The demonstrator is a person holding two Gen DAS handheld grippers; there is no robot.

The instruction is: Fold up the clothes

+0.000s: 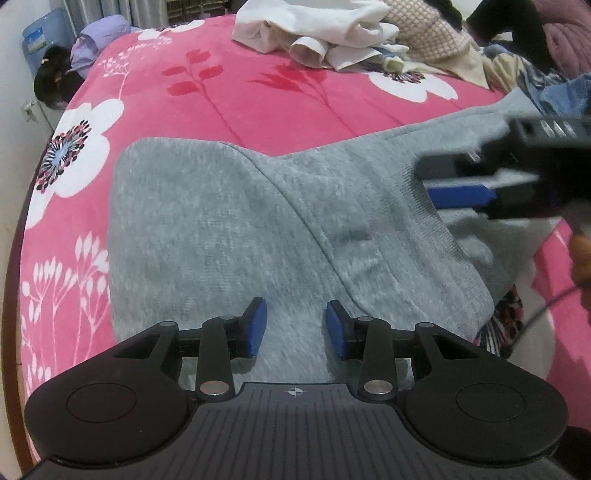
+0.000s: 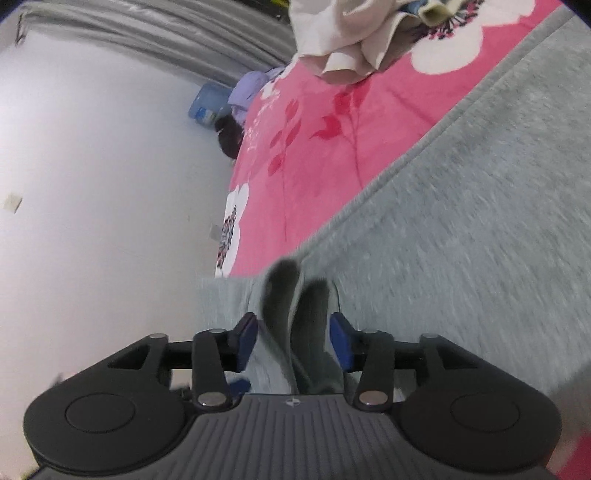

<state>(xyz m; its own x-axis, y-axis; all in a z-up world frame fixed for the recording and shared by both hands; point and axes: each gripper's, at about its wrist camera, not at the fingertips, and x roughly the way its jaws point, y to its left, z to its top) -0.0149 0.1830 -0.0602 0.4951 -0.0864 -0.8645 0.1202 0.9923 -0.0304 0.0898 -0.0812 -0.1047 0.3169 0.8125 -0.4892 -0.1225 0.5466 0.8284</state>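
On a pink floral fleece blanket (image 1: 229, 107): one grey knit garment (image 1: 207, 229), spread across the near part of the bed, apparently a sweatshirt or similar, though its full outline is cut off.

Condition: partly folded, as judged. One flap lies diagonally over the main panel, its ribbed edge running from upper middle down to the right. The far side is lifted, so at least one fold remains to be laid and flattened.

Left gripper (image 1: 294, 328): jaws parted, nothing between them, hovering just above the grey panel.

Right gripper (image 2: 293, 339): jaws pinched on a bunched grey edge of the garment, which stands up in two folds between the blue pads (image 2: 341, 343). It appears in the left view too, blurred.

Material: soft, heathered, fuzzy nap; ribbed hem band; limp, drapes readily.

Also present: crumpled white garments (image 1: 317, 33) heaped at the far edge, well apart; a lilac item (image 1: 99, 40); mixed clothes pile (image 1: 517, 62) at far right.
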